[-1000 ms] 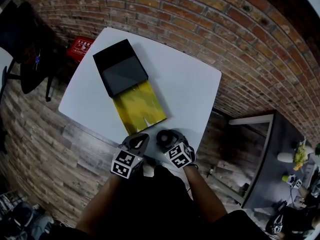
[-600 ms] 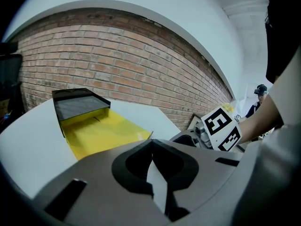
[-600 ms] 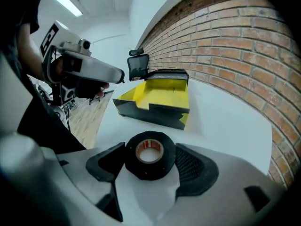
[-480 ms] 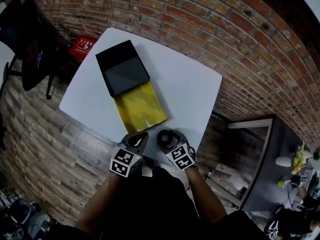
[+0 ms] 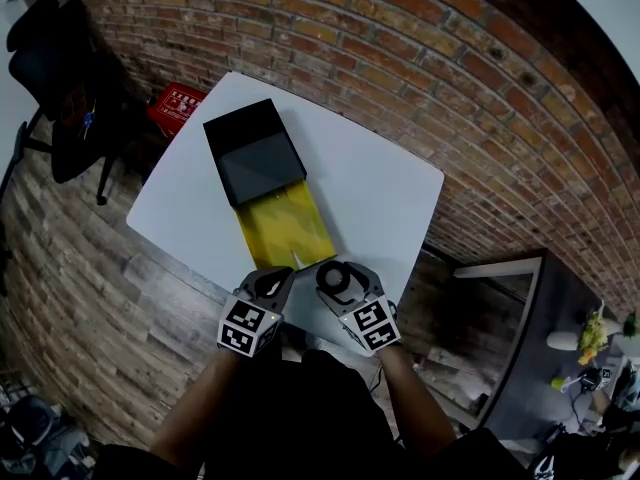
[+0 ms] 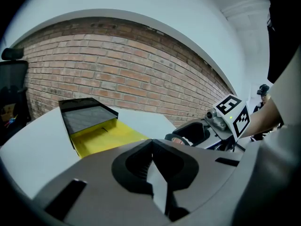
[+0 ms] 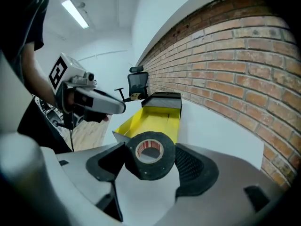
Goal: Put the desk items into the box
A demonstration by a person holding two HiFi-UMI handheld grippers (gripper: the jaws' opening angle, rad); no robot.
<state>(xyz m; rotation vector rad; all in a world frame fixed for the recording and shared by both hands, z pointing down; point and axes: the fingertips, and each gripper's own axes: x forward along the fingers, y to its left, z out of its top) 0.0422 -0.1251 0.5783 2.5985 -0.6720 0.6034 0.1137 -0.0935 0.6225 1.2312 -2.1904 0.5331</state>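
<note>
A long yellow box lies open on the white table, with its black sleeve slid partway off the far end. My right gripper is shut on a roll of black tape with a red-and-white core, held just short of the box's near end. My left gripper hovers beside it at the table's near edge, jaws pressed together and holding nothing. In the left gripper view the yellow box lies ahead on the left.
A brick wall runs behind the table. A black office chair and a red crate stand on the wooden floor at the left. A grey cabinet is at the right.
Both grippers have stayed near the table's front edge; the right one with the tape has edged slightly toward the box's near end. The head view has shifted a little.
</note>
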